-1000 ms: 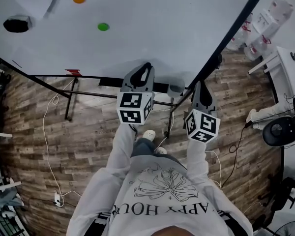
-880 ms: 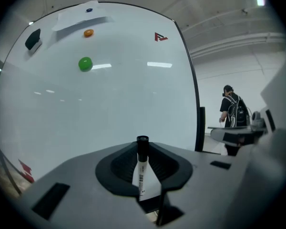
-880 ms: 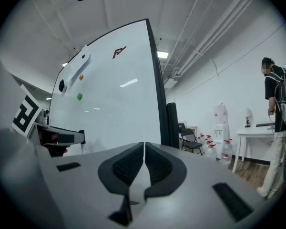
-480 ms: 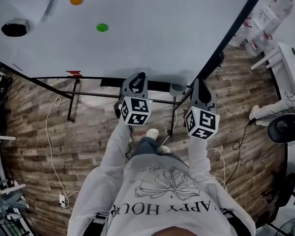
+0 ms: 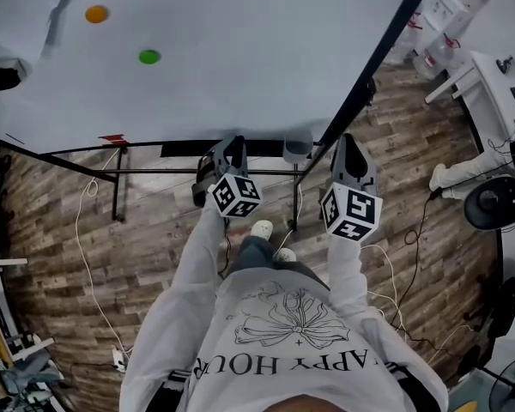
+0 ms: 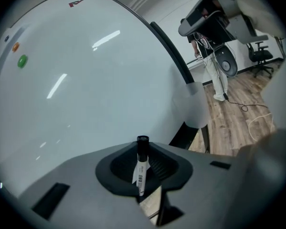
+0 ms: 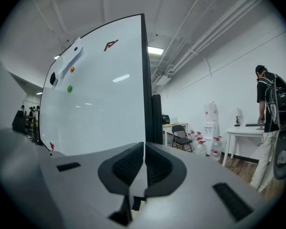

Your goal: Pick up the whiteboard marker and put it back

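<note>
A person standing at a whiteboard (image 5: 240, 67) lowers the left gripper (image 5: 230, 147), seen just left of centre in the head view, after it hung higher against the board's lower edge a second ago. It has since sunk down the frame and rolled, so that its marker cube now shows a different face. The whiteboard marker (image 6: 141, 168) is pinched between this gripper's two fingers. In the left gripper view it stands upright at bottom centre, black end up, with the white printed barrel gripped low between the pads. The right gripper (image 7: 144, 162), right of centre in the head view, has scarcely shifted. Its fingers are pressed together with nothing between them, and it points past the board's dark right edge. A dark ledge (image 5: 180, 150) runs along the foot of the board, level with the left gripper's tip in the head view, and a green magnet (image 5: 149, 57) and an orange magnet (image 5: 96, 14) sit at upper left. Judging by the grip and the descent, the pick-up looks done and the return is under way, with the ledge the likely resting place. Whether the marker has reached it cannot be told from these views, and the fingers have not let go.
</note>
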A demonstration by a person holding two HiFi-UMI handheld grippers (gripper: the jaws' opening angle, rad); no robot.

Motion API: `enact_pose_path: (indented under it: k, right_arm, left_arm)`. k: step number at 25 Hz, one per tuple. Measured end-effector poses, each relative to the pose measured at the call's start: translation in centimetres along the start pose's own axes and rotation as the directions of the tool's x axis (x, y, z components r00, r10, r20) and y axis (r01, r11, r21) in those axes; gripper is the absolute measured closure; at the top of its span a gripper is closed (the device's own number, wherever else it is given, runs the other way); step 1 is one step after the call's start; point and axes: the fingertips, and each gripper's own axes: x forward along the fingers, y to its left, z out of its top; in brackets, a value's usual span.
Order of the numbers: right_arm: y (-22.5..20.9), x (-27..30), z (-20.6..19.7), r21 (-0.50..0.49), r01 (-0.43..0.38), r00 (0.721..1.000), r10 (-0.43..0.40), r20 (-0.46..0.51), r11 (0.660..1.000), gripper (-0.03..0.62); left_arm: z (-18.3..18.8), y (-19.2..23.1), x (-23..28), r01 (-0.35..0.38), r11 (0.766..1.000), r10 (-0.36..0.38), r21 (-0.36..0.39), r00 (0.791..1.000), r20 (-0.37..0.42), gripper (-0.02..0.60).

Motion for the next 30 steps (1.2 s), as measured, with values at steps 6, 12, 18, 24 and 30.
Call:
enact_pose_path:
  k: [6, 12, 18, 24, 30]
  right_arm:
    - [-1.1, -0.4, -0.6, 0.015, 0.028, 1.000, -0.028, -0.010, 1.000, 0.585]
    - [-1.7, -0.6, -1.2, 0.020, 0.047, 0.999, -0.046, -0.024, 0.999, 0.585]
    - [-2.0, -0.9, -1.5, 0.022, 0.059, 0.998, -0.058, -0.030, 0.998, 0.585]
    - [-2.0, -1.0, -1.8, 0.024, 0.059, 0.998, -0.058, -0.034, 0.998, 0.585]
    - [-1.7, -0.8, -1.5, 0.025, 0.048, 0.998, -0.048, -0.027, 0.999, 0.585]
  left_arm:
    - [0.2, -2.0, 1.0, 0.006, 0.995, -0.007, 0.099, 1.000, 0.010, 0.514]
    - [-0.6, -4.2, 2.1, 0.054, 0.990, -0.055, 0.131, 0.998, 0.004, 0.504]
    - [-1.5, -6.2, 2.6, 0.122, 0.984, -0.122, 0.132, 0.992, -0.005, 0.486]
    - [-1.7, -6.7, 2.8, 0.152, 0.985, -0.152, 0.077, 0.988, -0.012, 0.471]
    - [-1.6, -6.6, 2.8, 0.169, 0.986, -0.169, 0.001, 0.986, 0.000, 0.457]
